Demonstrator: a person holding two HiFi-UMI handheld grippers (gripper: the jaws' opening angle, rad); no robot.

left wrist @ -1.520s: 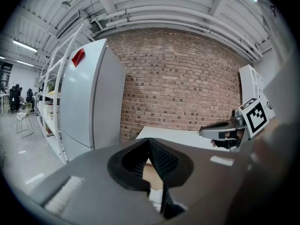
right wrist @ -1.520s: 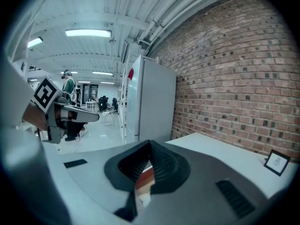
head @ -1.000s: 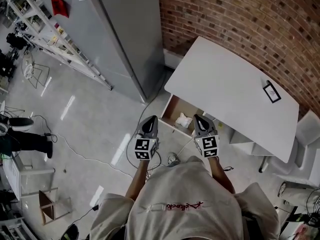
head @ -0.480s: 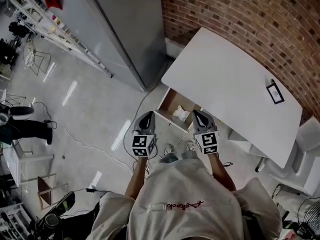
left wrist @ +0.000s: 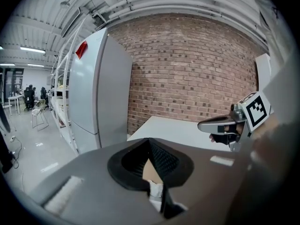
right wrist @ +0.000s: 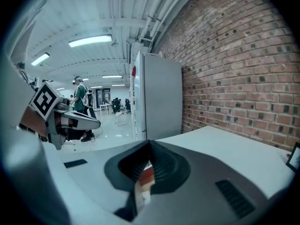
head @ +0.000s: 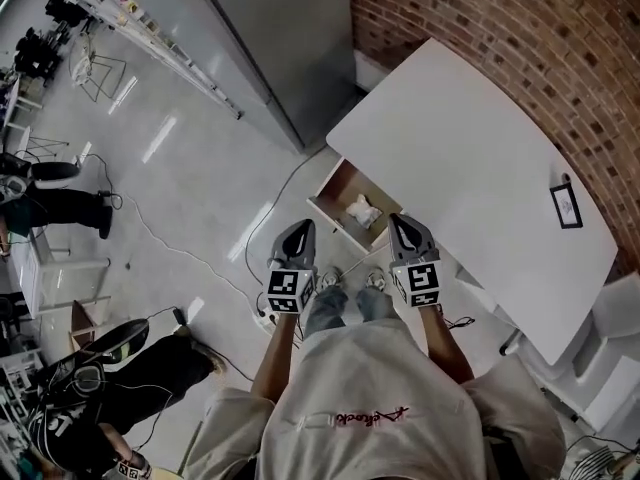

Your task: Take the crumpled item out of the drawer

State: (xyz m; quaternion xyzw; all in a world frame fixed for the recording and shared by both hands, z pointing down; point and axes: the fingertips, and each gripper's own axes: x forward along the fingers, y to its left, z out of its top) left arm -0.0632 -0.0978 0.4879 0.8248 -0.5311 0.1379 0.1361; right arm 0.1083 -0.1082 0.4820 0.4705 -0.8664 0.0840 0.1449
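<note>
A white crumpled item (head: 362,211) lies in the open wooden drawer (head: 334,197) under the white table (head: 470,158). Both grippers hang in the air on the near side of the drawer, apart from it. My left gripper (head: 297,236) is at the drawer's near left and my right gripper (head: 407,230) at its near right, each with jaws together and nothing held. Through the left gripper (left wrist: 150,142) jaws a bit of the crumpled item (left wrist: 154,190) shows below. The right gripper (right wrist: 150,145) view shows the brown drawer (right wrist: 146,176) below its jaws.
A tall grey cabinet (head: 270,28) stands left of the table, against the brick wall (head: 500,18). A small framed card (head: 566,206) lies on the table. Cables (head: 180,253) run over the floor. Another person (head: 110,388) crouches at the lower left.
The view has shifted; the drawer and table now sit a little higher and further right. Both grippers keep their place before the drawer. Another person has come into view at the lower left.
</note>
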